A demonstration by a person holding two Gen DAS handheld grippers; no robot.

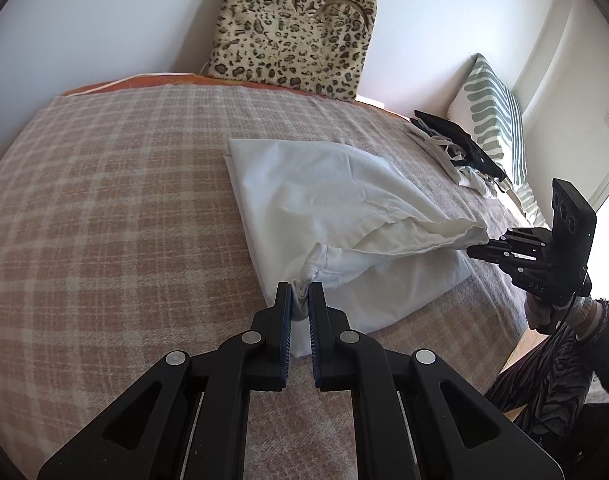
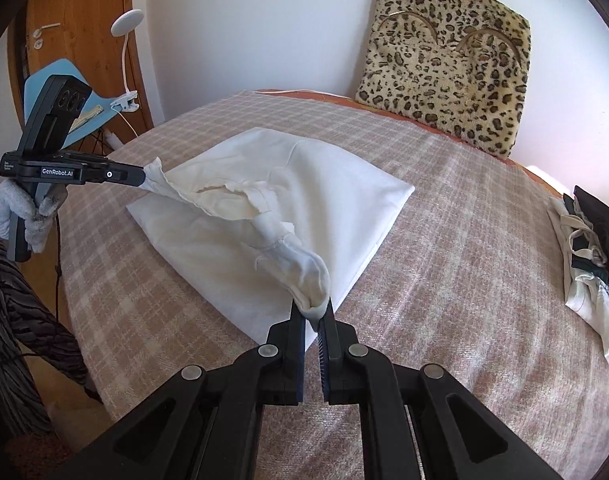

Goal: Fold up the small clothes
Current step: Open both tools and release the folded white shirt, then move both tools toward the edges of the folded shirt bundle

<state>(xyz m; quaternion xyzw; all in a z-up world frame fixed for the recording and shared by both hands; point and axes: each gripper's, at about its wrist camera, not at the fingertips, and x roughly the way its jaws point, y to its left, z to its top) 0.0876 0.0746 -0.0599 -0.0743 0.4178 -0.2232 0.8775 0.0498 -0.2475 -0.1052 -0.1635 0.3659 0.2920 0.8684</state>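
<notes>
A white garment (image 1: pixel 324 200) lies on the plaid bed cover (image 1: pixel 104 208), its near part lifted into a fold. My left gripper (image 1: pixel 300 300) is shut on one bunched corner of it. My right gripper (image 2: pixel 313 312) is shut on the other corner, and it also shows in the left wrist view (image 1: pixel 474 250) at the right. The garment (image 2: pixel 304 184) stretches between the two grippers, with the left gripper (image 2: pixel 142 178) at the left of the right wrist view. The far part lies flat on the bed.
A pile of dark and white clothes (image 1: pixel 456 148) lies at the right on the bed; it also shows in the right wrist view (image 2: pixel 588 248). A leopard-print cushion (image 1: pixel 292 28) leans on the wall. A striped pillow (image 1: pixel 492 120) stands at the right. A wooden door (image 2: pixel 80 32) and a clip lamp (image 2: pixel 126 24) are at the left.
</notes>
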